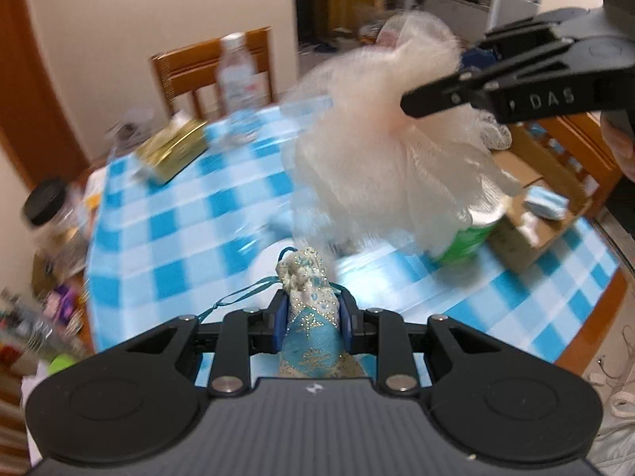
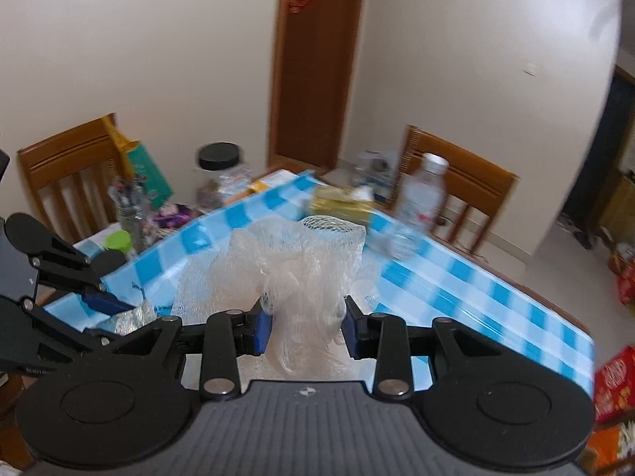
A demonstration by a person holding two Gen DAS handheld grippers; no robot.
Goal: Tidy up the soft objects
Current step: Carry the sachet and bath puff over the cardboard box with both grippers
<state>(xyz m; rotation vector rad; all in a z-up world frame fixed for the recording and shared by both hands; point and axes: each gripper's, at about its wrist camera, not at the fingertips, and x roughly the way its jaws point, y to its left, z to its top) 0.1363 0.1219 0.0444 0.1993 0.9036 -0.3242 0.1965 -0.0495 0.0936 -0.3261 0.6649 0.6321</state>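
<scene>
left gripper (image 1: 310, 327): black linkages, silver screws, blue fingers (image 1: 279, 327) | right gripper (image 2: 307, 329): same, "DAS" marking

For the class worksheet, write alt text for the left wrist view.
The left claw grips a blue and gold drawstring pouch above a blue checked tablecloth. The right claw holds a white mesh bath puff beyond it.

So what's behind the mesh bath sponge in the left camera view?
Behind the mesh bath sponge, held in the right gripper, a green container and a cardboard box peek out on the checked tablecloth. The container's top and whatever else sits behind the sponge are covered.
</scene>
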